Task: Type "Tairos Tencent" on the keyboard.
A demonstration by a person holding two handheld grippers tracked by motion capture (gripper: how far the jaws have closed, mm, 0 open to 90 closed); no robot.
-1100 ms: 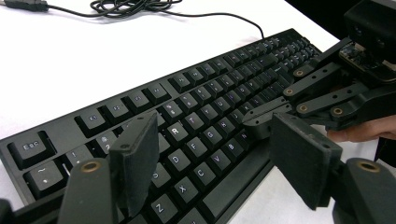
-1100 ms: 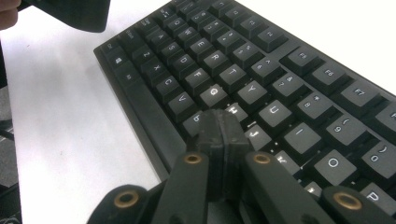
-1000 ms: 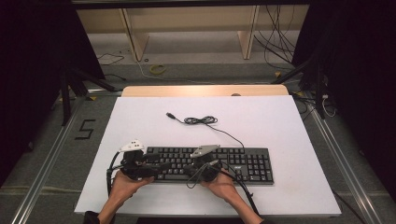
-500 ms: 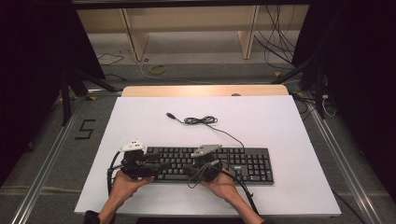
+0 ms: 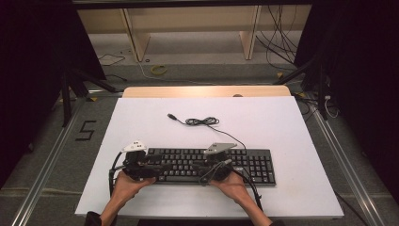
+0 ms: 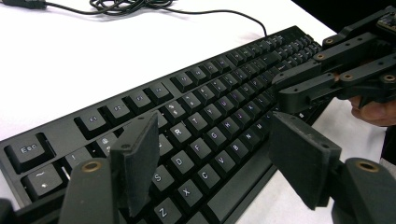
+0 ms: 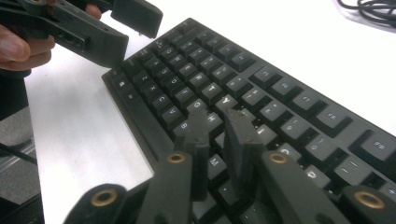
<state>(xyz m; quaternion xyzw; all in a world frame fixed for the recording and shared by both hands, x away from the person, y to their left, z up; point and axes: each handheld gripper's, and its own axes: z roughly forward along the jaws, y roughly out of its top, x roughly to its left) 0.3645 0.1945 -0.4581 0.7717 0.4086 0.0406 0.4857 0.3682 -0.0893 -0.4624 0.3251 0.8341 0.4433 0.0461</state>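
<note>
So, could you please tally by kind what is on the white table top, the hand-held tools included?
Black full-size computer keyboard: 1
Black coiled keyboard cable with plug: 1
Black two-jaw hand-held tools, left tool and right tool: 2
Total: 4

Light fell from above onto the white counter (image 5: 301, 141), which was bright and evenly lit in the high view, while the room to either side lay almost black. The high view was soft and grainy. In the gripper views the counter's far edge washed out to glare, the keyboard (image 6: 219, 98) kept readable legends at mid-distance, and the near jaws were blurred. Shadows under the keyboard were short and faint.
</note>
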